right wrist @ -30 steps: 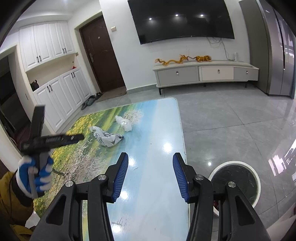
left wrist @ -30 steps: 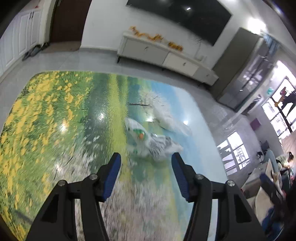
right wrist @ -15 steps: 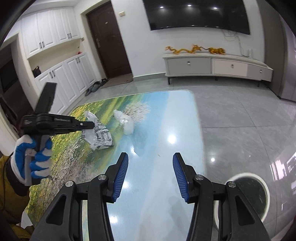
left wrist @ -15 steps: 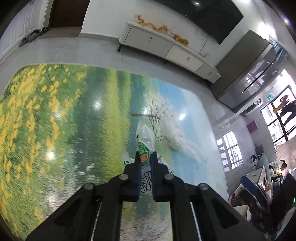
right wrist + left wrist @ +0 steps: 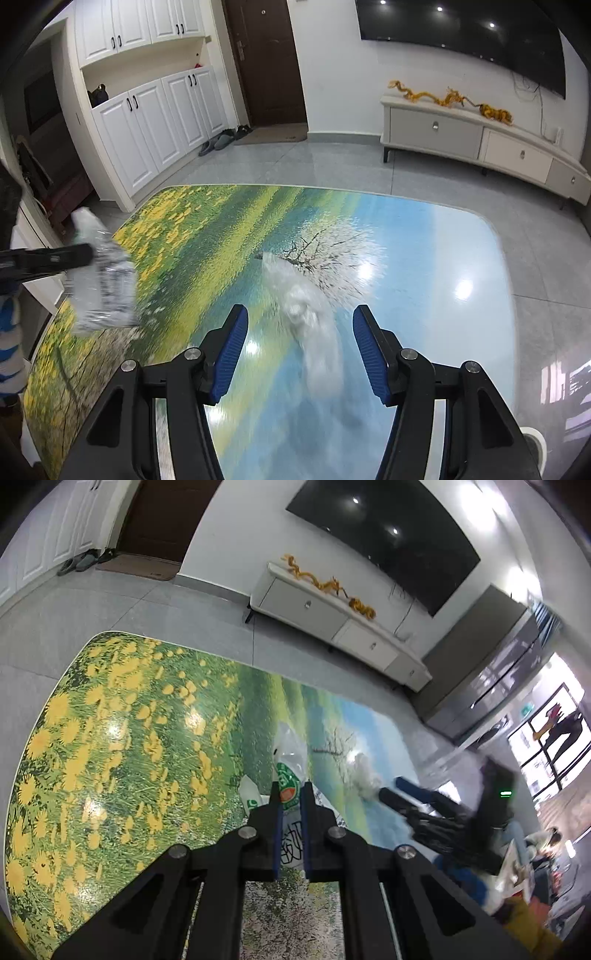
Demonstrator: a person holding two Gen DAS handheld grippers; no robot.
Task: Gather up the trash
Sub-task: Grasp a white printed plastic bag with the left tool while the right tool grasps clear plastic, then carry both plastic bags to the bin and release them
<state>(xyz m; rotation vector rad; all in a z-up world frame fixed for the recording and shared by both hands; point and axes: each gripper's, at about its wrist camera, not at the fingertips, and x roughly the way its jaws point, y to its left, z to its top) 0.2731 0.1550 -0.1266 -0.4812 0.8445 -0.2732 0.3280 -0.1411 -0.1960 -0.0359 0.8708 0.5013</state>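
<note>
My left gripper [image 5: 291,794] is shut on a printed plastic bag [image 5: 290,760] with a green and orange logo, held above the table [image 5: 110,738]. In the right wrist view the left gripper [image 5: 86,254] holds that bag [image 5: 99,288] lifted at the table's left edge. A crumpled clear plastic wrapper [image 5: 306,306] lies on the table, between the fingers of my open right gripper [image 5: 299,332] and just ahead of them. It also shows in the left wrist view [image 5: 364,775], with the right gripper [image 5: 391,788] close beside it.
The table [image 5: 424,258] has a glossy landscape print. A white TV cabinet [image 5: 480,140] stands by the far wall and white cupboards [image 5: 147,122] on the left. A round white bin rim [image 5: 535,443] shows on the floor at lower right.
My left gripper closed on the printed bag and lifted it off the table. My right gripper moved forward until the clear wrapper lies between its open fingers.
</note>
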